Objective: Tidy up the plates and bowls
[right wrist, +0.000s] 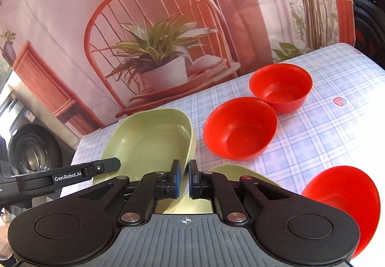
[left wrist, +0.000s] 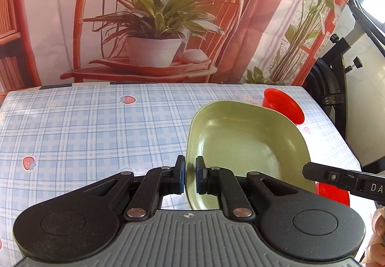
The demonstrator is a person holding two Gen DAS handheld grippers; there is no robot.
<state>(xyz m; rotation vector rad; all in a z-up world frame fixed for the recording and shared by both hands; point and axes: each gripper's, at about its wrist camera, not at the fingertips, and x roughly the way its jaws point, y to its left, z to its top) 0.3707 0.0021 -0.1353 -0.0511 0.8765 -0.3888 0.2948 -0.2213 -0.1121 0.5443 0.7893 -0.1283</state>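
Note:
My left gripper is shut on the left rim of a green plate and holds it tilted above the table. My right gripper is shut on the right rim of the same green plate. A second green plate lies on the table under my right gripper, mostly hidden. Three red bowls stand on the cloth: a far one, a middle one and a near one at the right edge. Two of them show behind the plate in the left wrist view.
The table has a blue checked cloth with strawberries. A printed backdrop of a chair and a plant hangs behind it. Black exercise equipment stands past the table's right edge. A washing machine stands at the left.

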